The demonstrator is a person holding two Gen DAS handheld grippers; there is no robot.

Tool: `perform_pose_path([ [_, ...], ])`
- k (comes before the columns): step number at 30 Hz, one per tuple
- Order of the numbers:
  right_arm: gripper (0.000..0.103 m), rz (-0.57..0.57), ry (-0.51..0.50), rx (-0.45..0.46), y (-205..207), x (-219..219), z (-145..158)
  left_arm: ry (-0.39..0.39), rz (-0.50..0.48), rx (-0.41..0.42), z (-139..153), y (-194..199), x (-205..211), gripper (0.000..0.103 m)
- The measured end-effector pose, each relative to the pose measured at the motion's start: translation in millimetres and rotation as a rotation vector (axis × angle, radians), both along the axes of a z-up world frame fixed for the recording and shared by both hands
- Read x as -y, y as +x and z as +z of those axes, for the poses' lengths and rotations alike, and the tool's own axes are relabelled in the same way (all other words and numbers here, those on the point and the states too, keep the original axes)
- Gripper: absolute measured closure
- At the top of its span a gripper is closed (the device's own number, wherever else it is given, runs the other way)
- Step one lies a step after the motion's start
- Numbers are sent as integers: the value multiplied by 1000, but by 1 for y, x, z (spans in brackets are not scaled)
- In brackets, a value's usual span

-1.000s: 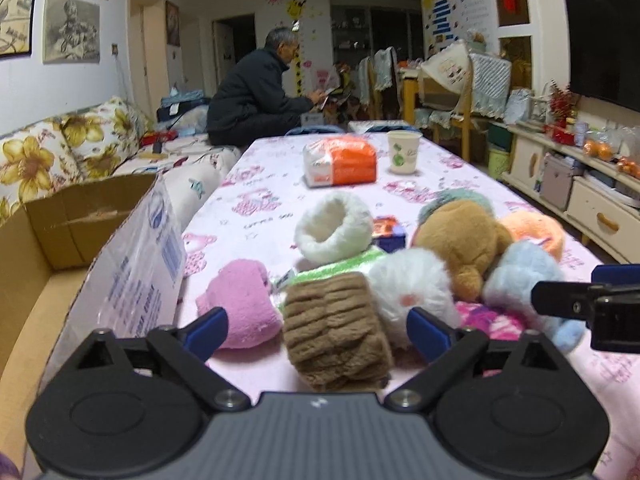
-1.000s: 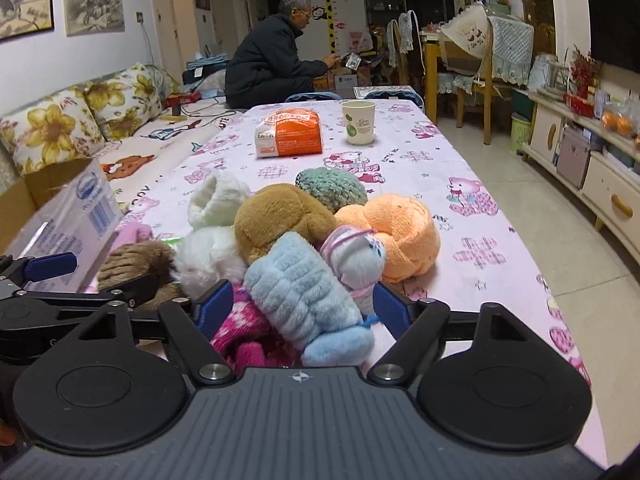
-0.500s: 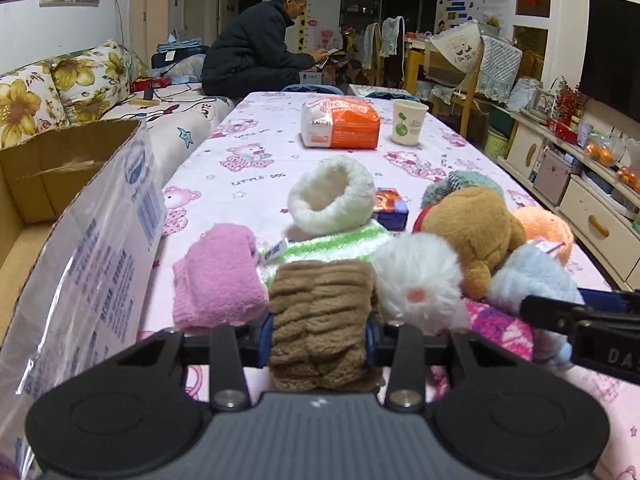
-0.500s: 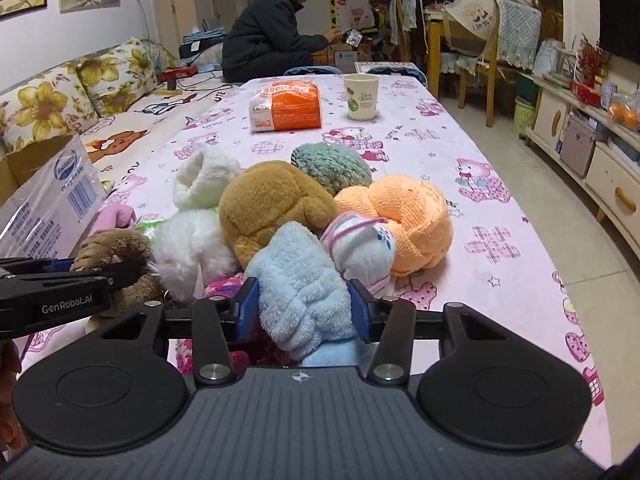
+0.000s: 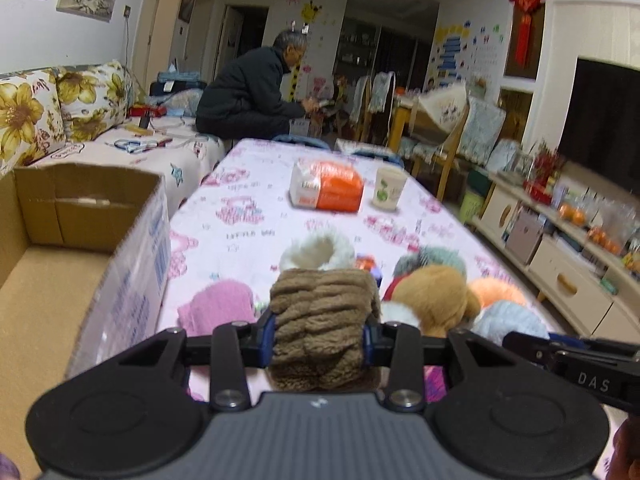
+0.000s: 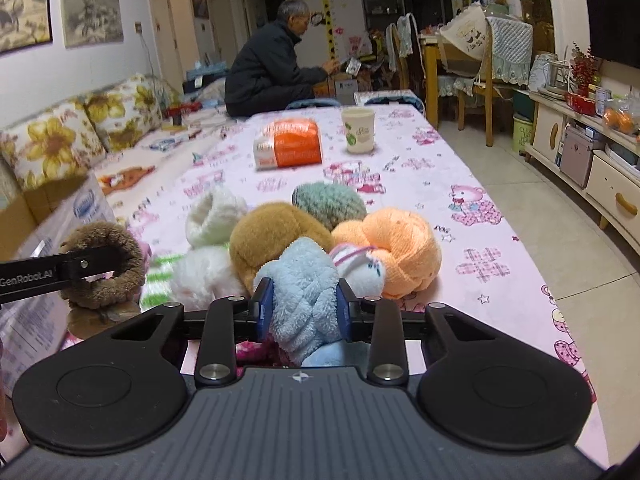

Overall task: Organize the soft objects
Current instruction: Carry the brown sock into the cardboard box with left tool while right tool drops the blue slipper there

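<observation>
My left gripper (image 5: 319, 338) is shut on a brown fuzzy sock roll (image 5: 322, 308) and holds it above the table; the roll also shows in the right wrist view (image 6: 106, 266). My right gripper (image 6: 305, 314) is shut on a light blue fluffy roll (image 6: 306, 292), raised above the pile. On the pink tablecloth (image 6: 460, 168) lies a pile: tan plush (image 6: 272, 236), orange roll (image 6: 394, 246), green roll (image 6: 328, 202), white rolls (image 6: 214, 218), a pink one (image 5: 218, 306).
An open cardboard box (image 5: 52, 276) stands left of the table. An orange and white packet (image 5: 328, 190) and a paper cup (image 5: 388, 190) sit farther back. A person sits beyond the table's far end. A sofa is on the left, cabinets on the right.
Both grippers, open a second ago, closed on their rolls and have lifted them. The left view has risen and now looks over the box.
</observation>
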State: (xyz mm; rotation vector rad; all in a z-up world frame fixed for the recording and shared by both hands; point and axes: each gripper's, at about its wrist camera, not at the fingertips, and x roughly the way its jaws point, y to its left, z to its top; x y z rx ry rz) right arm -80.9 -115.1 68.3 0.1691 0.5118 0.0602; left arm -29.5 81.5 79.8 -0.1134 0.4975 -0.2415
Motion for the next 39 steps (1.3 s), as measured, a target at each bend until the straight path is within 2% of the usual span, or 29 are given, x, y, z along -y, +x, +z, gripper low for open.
perform_pose_path([
  [8,64,22,185,29,-7,8,16,-55,21,94,22,-12,-16,65],
  [20,64,153,400,-9,3,-30,31,-92,148,166,32,-25,-54,65],
  [28,64,273,497,-24,19,-74,48,-164,294,182,33,-31,-92,65],
  [34,63,364,599,-84,42,-115,51,-147,457,174,31,-30,-123,65],
  [39,63,419,649,-143,58,-145,49,-131,578,125,24,-29,-147,65],
])
